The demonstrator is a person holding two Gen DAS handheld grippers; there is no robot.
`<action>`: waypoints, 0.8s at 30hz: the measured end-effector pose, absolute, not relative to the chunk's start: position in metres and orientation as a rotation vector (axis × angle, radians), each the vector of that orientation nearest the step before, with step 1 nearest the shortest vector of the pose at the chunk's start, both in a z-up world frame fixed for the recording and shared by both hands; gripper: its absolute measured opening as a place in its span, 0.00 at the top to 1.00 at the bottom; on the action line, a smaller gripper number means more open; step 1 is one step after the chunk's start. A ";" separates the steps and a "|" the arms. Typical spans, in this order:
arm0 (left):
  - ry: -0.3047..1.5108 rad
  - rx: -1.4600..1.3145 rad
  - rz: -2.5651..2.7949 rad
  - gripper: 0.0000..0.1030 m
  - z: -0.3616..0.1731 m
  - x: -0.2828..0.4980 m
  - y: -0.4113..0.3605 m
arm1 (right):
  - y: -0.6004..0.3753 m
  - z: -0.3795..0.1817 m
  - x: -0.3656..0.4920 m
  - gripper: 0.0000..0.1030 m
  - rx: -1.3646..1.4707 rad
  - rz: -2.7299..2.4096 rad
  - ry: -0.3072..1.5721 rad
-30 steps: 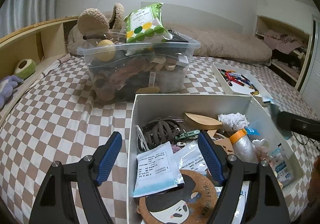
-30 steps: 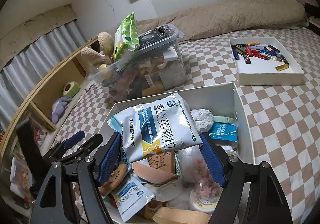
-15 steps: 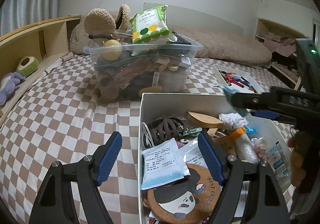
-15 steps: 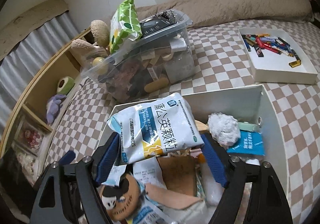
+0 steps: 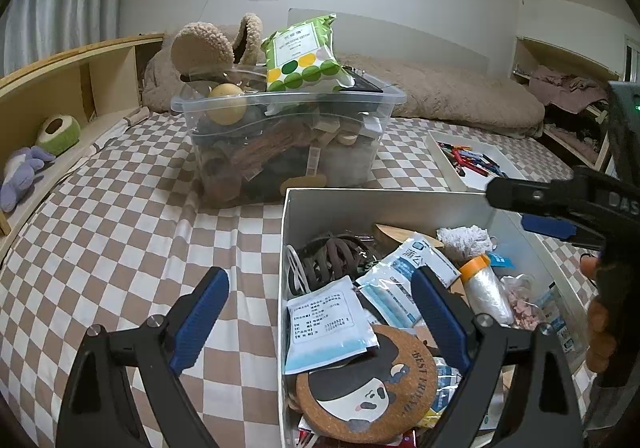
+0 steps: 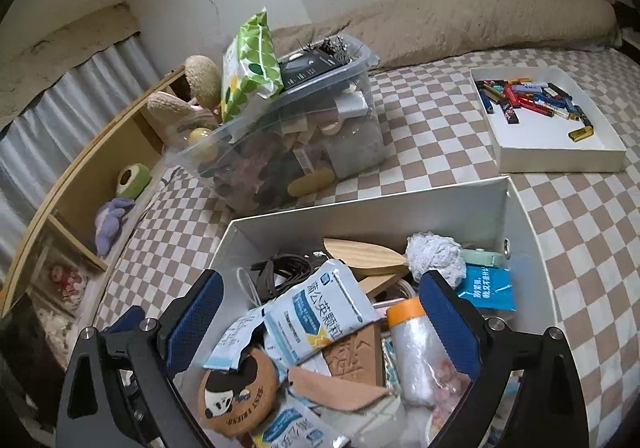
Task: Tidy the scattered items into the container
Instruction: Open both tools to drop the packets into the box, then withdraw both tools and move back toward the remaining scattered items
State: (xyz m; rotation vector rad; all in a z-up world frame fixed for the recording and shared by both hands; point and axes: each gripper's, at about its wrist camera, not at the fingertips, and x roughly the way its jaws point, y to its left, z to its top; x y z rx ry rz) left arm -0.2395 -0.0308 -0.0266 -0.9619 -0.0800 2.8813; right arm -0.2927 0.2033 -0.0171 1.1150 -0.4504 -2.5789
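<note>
A white open box (image 5: 384, 203) (image 6: 372, 211) sits on the checkered bed, full of small items. A blue-and-white medicine packet (image 6: 324, 312) (image 5: 416, 268) lies loose on top of the pile, beside a cork panda coaster (image 6: 236, 392) (image 5: 368, 380) and an orange-capped clear bottle (image 6: 416, 348). My right gripper (image 6: 320, 324) is open and empty above the box. My left gripper (image 5: 320, 312) is open and empty, straddling the box's left wall. The right gripper also shows in the left wrist view at the right edge.
A clear plastic bin (image 5: 288, 139) (image 6: 296, 135) full of things, with a green snack bag (image 5: 304, 55) on top, stands behind the box. A white tray of crayons (image 6: 548, 119) (image 5: 472, 163) lies to the right. A wooden shelf with plush toys (image 5: 40, 143) runs along the left.
My right gripper let go of the medicine packet, which now lies in the box. The right gripper's jaws have opened wider. My left gripper has barely moved.
</note>
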 end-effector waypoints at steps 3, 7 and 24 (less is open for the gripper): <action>-0.082 -0.963 2.883 0.10 -0.026 -0.238 -0.031 | 0.204 -0.011 -0.283 0.05 1.092 -2.582 -0.430; -0.084 -0.959 2.881 0.09 -0.026 -0.234 -0.030 | 0.205 -0.005 -0.271 0.05 1.064 -2.582 -0.412; -0.065 -0.920 2.900 0.00 -0.013 -0.210 -0.022 | 0.226 -0.011 -0.216 0.00 0.943 -2.785 -0.154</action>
